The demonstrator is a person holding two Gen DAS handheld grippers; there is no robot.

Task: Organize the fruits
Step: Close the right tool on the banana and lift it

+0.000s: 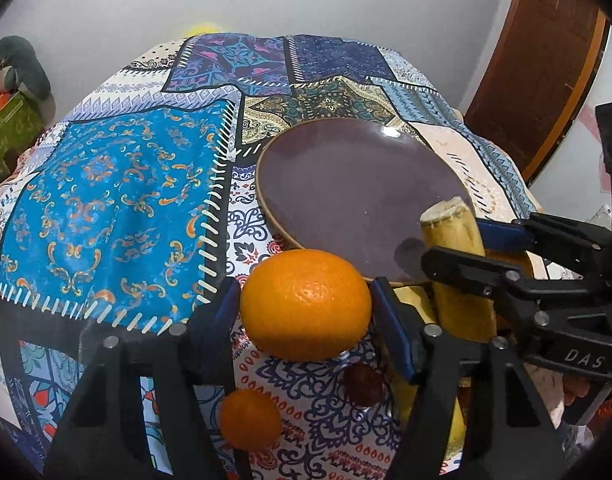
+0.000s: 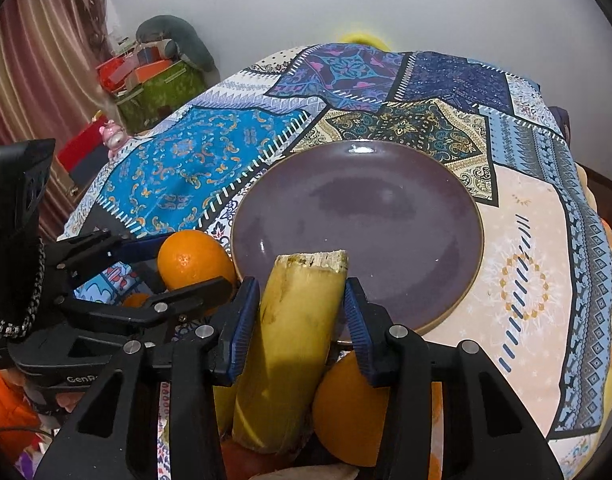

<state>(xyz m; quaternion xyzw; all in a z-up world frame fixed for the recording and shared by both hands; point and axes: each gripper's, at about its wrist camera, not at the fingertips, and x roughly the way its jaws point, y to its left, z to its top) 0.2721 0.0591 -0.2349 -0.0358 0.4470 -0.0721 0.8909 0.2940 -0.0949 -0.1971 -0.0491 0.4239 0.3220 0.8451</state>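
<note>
Two grippers are seen over a table covered with a patchwork cloth [image 1: 117, 184], and one round purple plate [image 2: 358, 216] is set on that cloth, bare of any fruit. The left gripper [image 1: 306, 300] is held with its blue pads against the two sides of a large orange [image 1: 306, 304], so it is clamped on that fruit just in front of the plate's near rim. The right gripper [image 2: 301, 312] is closed on a banana [image 2: 293, 320], whose cut top is raised over the near edge of the plate; the pads are pressed to both flanks of the peel. In the left wrist view the same banana [image 1: 454, 232] is seen beside the orange, held by the other gripper at the plate's edge. Four orange fruits can be counted in all: the gripped one, a small one [image 1: 249, 420] lying on the cloth below the left gripper, and a second large one [image 2: 350, 404] lying under the right gripper's right finger, with a further small one [image 2: 135, 300] glimpsed behind the left gripper's fingers. One dark reddish fruit [image 1: 364, 384] is lying on the cloth just below the gripped orange; its kind cannot be told. One banana is counted.
</note>
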